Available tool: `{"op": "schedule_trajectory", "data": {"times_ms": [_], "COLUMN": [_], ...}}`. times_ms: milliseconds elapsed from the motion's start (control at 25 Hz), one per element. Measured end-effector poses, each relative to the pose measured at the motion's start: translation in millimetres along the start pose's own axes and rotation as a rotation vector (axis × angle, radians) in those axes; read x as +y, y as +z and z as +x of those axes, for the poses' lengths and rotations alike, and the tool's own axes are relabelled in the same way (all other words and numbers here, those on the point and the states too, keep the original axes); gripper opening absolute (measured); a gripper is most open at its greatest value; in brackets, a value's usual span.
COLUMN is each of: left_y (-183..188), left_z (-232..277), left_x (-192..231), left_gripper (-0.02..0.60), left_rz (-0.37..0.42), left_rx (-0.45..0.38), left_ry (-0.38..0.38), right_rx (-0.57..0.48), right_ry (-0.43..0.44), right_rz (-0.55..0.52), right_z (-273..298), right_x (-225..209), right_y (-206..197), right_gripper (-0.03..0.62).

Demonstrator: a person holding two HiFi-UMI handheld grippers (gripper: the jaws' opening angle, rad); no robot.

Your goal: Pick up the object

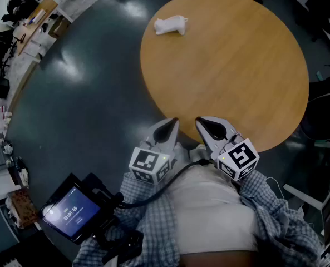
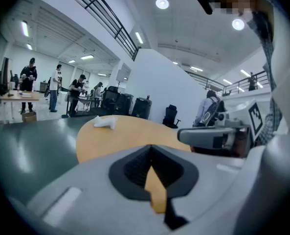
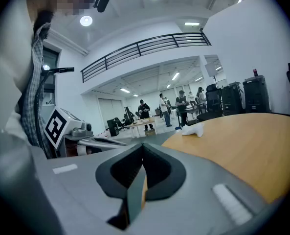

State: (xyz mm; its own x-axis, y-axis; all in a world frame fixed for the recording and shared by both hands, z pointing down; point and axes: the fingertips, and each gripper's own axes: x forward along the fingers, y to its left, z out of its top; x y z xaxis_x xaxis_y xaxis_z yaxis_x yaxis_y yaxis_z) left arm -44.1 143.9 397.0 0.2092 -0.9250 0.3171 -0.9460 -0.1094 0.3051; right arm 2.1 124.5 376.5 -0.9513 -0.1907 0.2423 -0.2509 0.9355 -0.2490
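A small white object (image 1: 170,25) lies on the far left part of a round wooden table (image 1: 237,65). It shows small and distant in the left gripper view (image 2: 104,123) and the right gripper view (image 3: 193,129). Both grippers hang close to the person's torso at the table's near edge, well short of the object. My left gripper (image 1: 166,128) (image 2: 152,153) has its jaws together with nothing between them. My right gripper (image 1: 209,127) (image 3: 144,148) sits beside it, jaws also together and empty.
A device with a lit screen (image 1: 70,209) hangs by the person's left hip. A dark chair (image 1: 326,110) stands at the table's right. Desks with gear (image 1: 31,21) line the far left. Several people stand in the background (image 2: 53,87). Dark green floor (image 1: 81,104) surrounds the table.
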Motion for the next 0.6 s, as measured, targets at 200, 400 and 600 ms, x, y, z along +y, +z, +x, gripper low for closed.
{"op": "schedule_trajectory", "data": {"times_ms": [200, 400, 600], "left_y": [0.1, 1.4, 5.3], "left_z": [1.4, 3.3, 4.6], "left_x": [-1.8, -3.6, -0.1], "left_gripper": [0.002, 0.002, 0.002], "left_rz": [0.002, 0.015, 0.035], "left_rx": [0.0, 0.003, 0.003], "left_ry": [-0.003, -0.008, -0.001], "right_rx": [-0.003, -0.012, -0.025], "right_ry": [-0.002, 0.0, -0.01], "right_rz": [0.0, -0.009, 0.011], "right_z": [-1.4, -1.8, -0.3], "right_x": [-0.6, -1.3, -6.0], "right_y": [0.4, 4.0, 7.6], "right_gripper": [0.006, 0.006, 0.006]}}
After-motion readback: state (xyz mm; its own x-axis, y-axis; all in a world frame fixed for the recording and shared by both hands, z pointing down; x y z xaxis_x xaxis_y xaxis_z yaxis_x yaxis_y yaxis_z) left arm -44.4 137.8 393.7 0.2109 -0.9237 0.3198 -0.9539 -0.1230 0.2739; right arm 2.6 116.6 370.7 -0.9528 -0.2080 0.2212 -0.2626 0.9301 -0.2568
